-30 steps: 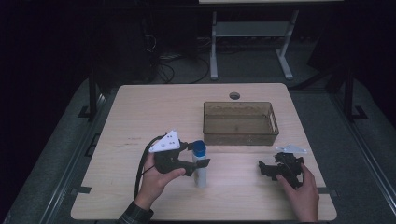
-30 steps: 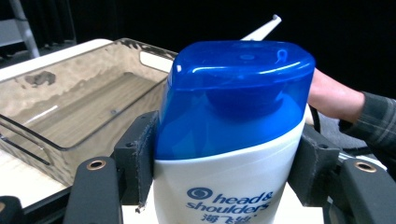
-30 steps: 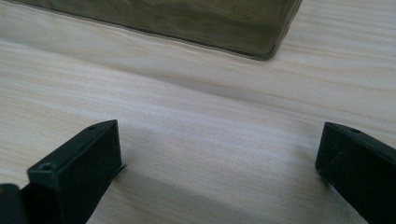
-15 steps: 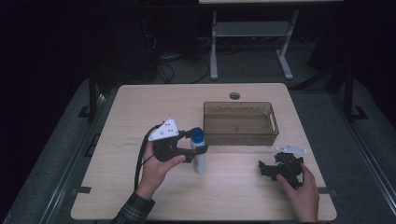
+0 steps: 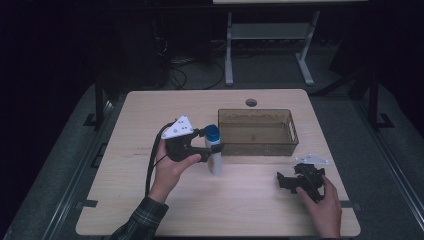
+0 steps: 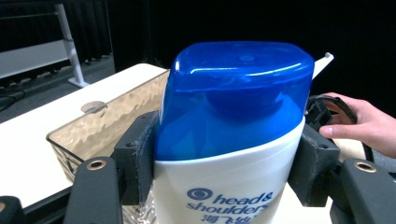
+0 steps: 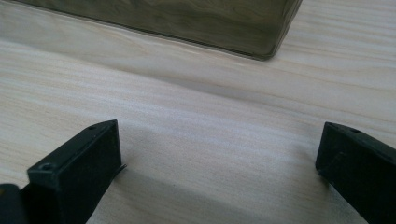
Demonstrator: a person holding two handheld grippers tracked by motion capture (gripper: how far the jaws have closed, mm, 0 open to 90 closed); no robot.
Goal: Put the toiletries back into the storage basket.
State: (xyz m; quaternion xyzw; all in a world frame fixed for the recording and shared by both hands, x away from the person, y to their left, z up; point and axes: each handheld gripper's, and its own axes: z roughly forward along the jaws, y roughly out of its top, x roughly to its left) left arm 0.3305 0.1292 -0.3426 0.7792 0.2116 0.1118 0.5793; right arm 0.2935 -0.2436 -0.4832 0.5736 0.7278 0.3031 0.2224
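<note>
The shampoo bottle, white with a blue flip cap and Head & Shoulders lettering, stands upright near the middle of the bench, just in front of the near left corner of the clear brownish plastic bin. The left gripper has it clamped just under the cap: in the left gripper view the two black pads press against the bottle's shoulders on either side, jaws spread wide around its body. The left hand reaches in from the near edge, forearm in a plaid sleeve angled toward the centre, fingers wrapped under the gripper body, the grey three-cornered plate tilted upward on top.

Toward the near right corner, the right gripper lies low on the bench with the right hand resting on it. Its jaws stand wide apart with bare wood between them, the bin's corner just ahead.
</note>
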